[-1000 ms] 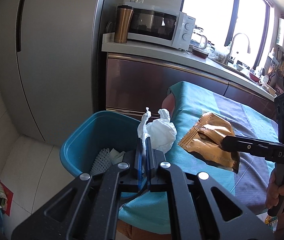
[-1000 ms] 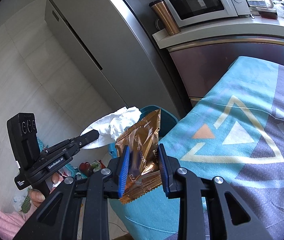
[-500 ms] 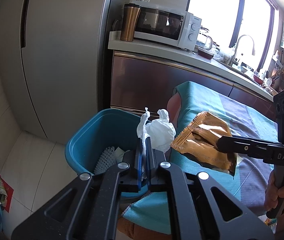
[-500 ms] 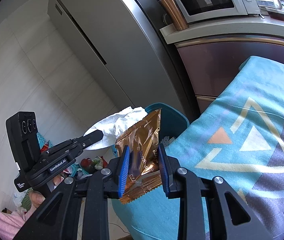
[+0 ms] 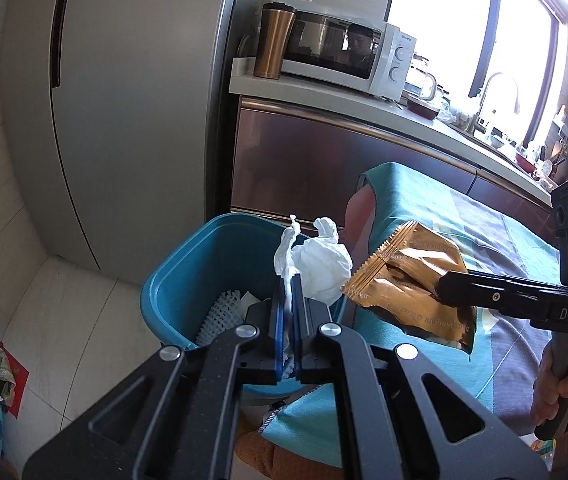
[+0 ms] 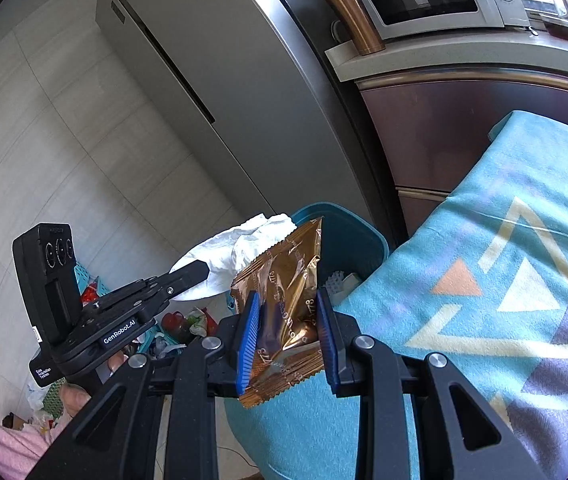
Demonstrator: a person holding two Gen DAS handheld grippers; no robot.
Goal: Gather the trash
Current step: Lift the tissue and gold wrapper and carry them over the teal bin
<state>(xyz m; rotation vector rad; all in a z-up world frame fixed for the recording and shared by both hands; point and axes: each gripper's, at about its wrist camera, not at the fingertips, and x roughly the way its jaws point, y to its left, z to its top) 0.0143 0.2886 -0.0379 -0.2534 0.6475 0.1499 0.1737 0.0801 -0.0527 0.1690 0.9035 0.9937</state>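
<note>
Left hand-held gripper (image 5: 288,292), body marked "GenRobot.AI", is clamped on a tissue (image 5: 315,264) above the bin (image 5: 188,264). Right hand-held gripper (image 6: 288,312), marked "DAS", is clamped on a gold wrapper (image 6: 284,280) over the bin rim. Both have edged nearer the bin since earlier. Bin mouth stands open beside the cloth-covered bench (image 6: 483,280).

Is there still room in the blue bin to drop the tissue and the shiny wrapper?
Yes. The blue bin is bare along its far wall. A white brush and scraps crowd the near side, by the left tongs pinching the tissue. The right tongs hold the wrapper beside the rim.
</note>
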